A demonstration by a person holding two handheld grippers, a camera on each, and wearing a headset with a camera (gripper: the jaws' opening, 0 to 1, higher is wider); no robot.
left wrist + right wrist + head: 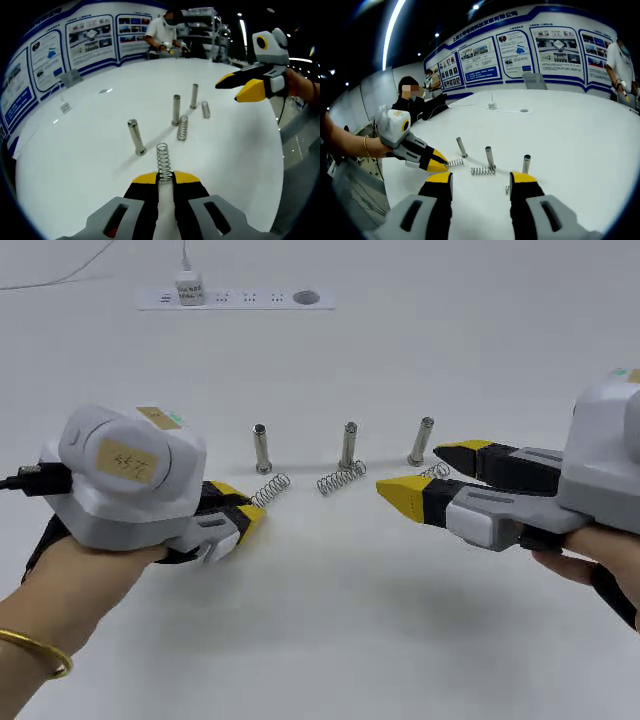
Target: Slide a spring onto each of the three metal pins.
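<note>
Left gripper (165, 178): jaws nearly closed, apparently pinching the end of 1 spring (163, 159). Right gripper (481, 181): jaws wide open, empty, near 3 upright metal pins (348, 445) on the white table (330, 620).

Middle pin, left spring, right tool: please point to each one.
middle pin (348, 446), head view, middle of its shaft.
left spring (272, 490), head view, middle coils.
right tool (481, 178), right gripper view, midway between its two tips.

Three pins (348, 445) abreast — spring (341, 478) beside each

Sticker (126, 460) on the left tongs (248, 518) and wall posters (520, 46) are illegible
</note>
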